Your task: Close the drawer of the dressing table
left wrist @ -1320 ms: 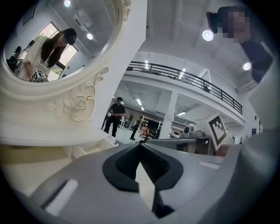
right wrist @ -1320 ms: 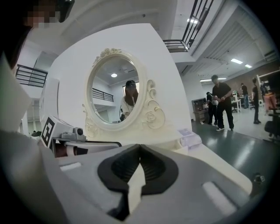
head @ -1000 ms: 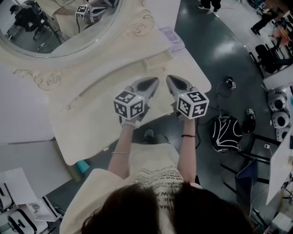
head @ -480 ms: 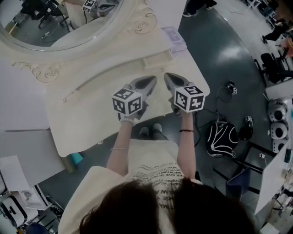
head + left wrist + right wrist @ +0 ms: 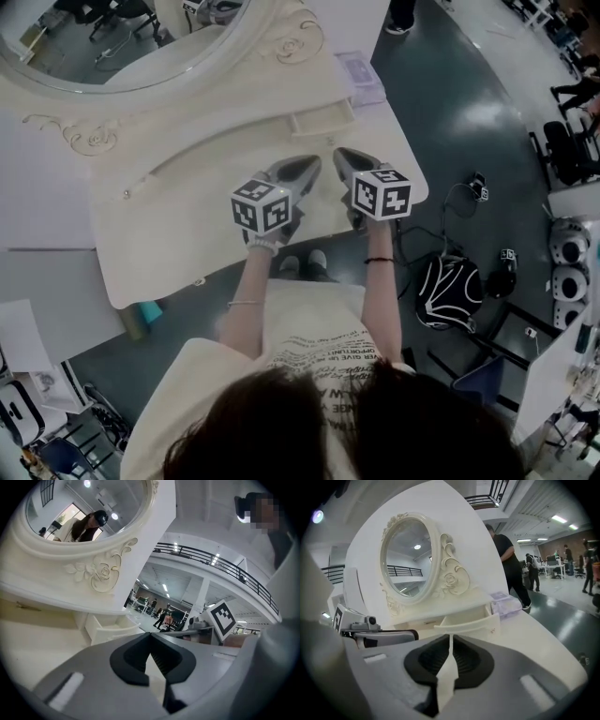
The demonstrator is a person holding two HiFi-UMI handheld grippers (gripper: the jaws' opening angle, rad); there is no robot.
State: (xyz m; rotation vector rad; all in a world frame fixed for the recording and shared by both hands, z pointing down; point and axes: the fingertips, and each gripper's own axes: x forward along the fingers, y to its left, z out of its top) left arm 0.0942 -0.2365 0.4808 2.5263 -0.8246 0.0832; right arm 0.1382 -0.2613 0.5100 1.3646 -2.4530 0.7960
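The cream dressing table (image 5: 178, 239) has a small drawer (image 5: 322, 120) pulled open under the oval mirror (image 5: 122, 42), right of centre. My left gripper (image 5: 313, 162) hovers over the table top just in front of the drawer, with its jaws shut and nothing between them. My right gripper (image 5: 338, 152) hangs beside it, also shut and empty. In the left gripper view the open drawer (image 5: 111, 629) lies ahead and to the left of the left gripper (image 5: 150, 635). In the right gripper view the drawer (image 5: 468, 622) sits straight ahead, just beyond the right gripper (image 5: 450, 638).
A pale purple box (image 5: 360, 77) rests on the table's right end behind the drawer. A second, closed drawer with a small knob (image 5: 127, 194) is at the left. A black backpack (image 5: 452, 292) and cables lie on the dark floor to the right. People walk in the background.
Both grippers have sunk a little toward the table top and edged forward. Their jaws look the same, and the drawer stays open.
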